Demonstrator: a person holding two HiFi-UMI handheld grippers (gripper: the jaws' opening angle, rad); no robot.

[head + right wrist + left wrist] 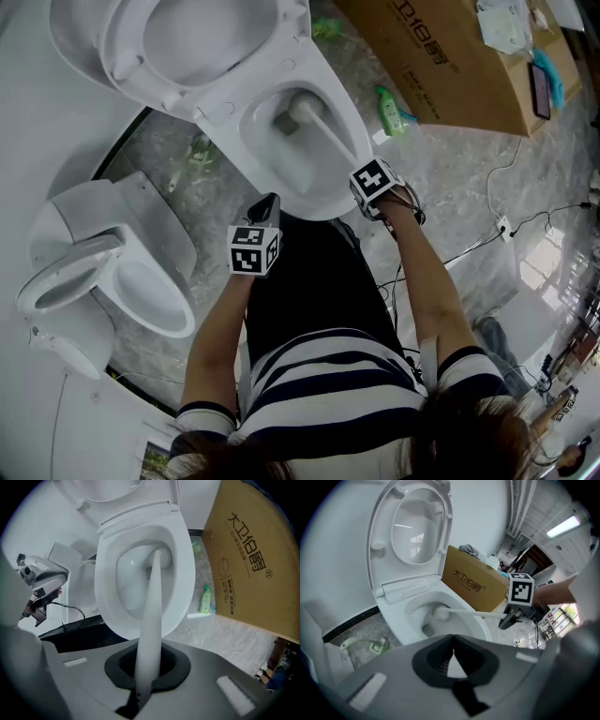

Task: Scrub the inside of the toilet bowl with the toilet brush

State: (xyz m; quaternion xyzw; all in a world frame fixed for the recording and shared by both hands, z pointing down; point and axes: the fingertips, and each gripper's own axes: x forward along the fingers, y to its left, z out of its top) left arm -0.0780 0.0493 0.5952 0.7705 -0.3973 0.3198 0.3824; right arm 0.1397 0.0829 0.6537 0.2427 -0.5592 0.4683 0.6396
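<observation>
right gripper (pixel 148 667) jaws clamped on toilet brush (pixel 153 597) handle, angling head deep into toilet bowl (pixel 246 131) for scrubbing; left gripper (pixel 453 654) jaws together, empty, held clear.

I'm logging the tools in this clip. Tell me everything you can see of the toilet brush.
The toilet brush is all white and looks plastic: a long, straight, smooth handle ending in a rounded head. The right gripper is shut on the handle's upper end, so it slants down over the rim of the toilet bowl, head low inside near the drain. Bristles cannot be made out.
</observation>
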